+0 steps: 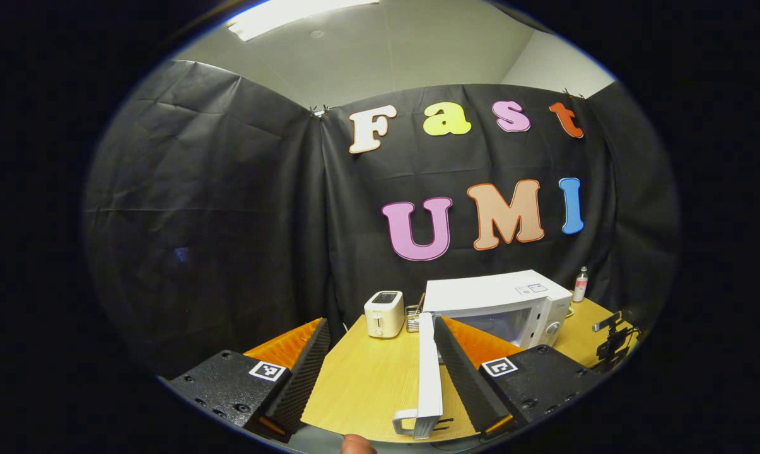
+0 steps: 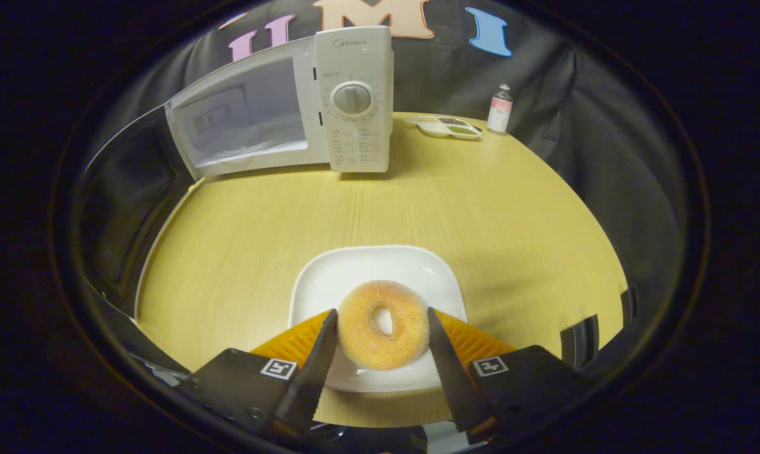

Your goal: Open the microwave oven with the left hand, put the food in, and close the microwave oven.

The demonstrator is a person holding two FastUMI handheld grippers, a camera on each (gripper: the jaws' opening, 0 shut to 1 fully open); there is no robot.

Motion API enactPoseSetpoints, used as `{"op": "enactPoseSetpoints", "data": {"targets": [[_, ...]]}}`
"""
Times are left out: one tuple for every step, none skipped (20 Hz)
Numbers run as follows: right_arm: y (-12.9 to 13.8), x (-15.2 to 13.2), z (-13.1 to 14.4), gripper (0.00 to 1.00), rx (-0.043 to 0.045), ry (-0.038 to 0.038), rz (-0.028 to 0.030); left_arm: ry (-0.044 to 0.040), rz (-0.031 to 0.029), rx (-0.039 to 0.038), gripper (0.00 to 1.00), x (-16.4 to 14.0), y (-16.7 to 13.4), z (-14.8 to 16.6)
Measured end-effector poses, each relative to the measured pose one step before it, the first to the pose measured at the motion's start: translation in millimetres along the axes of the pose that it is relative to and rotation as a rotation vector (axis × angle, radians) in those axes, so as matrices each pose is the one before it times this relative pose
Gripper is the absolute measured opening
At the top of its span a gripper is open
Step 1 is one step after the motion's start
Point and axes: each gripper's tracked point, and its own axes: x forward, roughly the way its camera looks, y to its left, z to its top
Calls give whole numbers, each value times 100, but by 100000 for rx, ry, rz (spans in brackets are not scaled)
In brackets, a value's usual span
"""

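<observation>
The pale wooden surface carries everything here. On it, towards its far edge, stands the white microwave oven, and its door already hangs open: in the left gripper view that white door runs edge-on between the fingers of your left gripper, nearer the right finger, with its handle at the near end. Those fingers are spread wide and press on nothing.

Nearer the surface's front edge sits the square white plate with the sugared ring doughnut on it. Your right gripper has one finger on each side of the doughnut, narrowed to about its width; whether both fingers actually press on it, I cannot tell.

The risks, as I judge them: the doughnut is soft, so squeezing hard could crush it, while a loose hold could let it drop on the way to the cavity. The open door swings across the left side of the path, so a low carry could clip it.

Around the oven, a cream two-slot toaster stands left of it, a small clear bottle and a shallow divided tray to its right, none between plate and oven.
</observation>
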Motion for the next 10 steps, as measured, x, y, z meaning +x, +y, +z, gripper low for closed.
{"op": "enactPoseSetpoints", "data": {"targets": [[30, 41, 154, 77, -473, -71, 241, 751, -443, -692, 97, 126, -113, -335], [26, 36, -50, 73, -108, 535, 388, 642, -636, -713, 97, 128, -193, -88], [26, 46, 10, 78, 428, 204, 200, -6, -427, -427, 97, 168, -237, -71], [-17, -25, -3, 73, 426, 249, 114, -250, -354, -74, 100, 158, -58, 153], [4, 15, 35, 73, 225, -1, 82, -359, -485, 146, 100, 72, -53, -5], [36, 36, 1, 73, 158, 31, 12, -390, -459, 33, 100, 131, -58, 56], [-70, -60, 45, 73, 601, 204, 29, 47, -455, -85, 97, 193, -128, -76], [36, -38, -54, 73, 1413, 248, 176, 269, -311, -38, 97, 35, -65, -139], [109, -109, 112, 73, 2429, 227, 832, 67, -196, -76, 97, -15, 66, -33], [259, -39, 103, 73, 2955, 293, 1193, -116, -91, -30, 97, 83, 0, 63]]}}
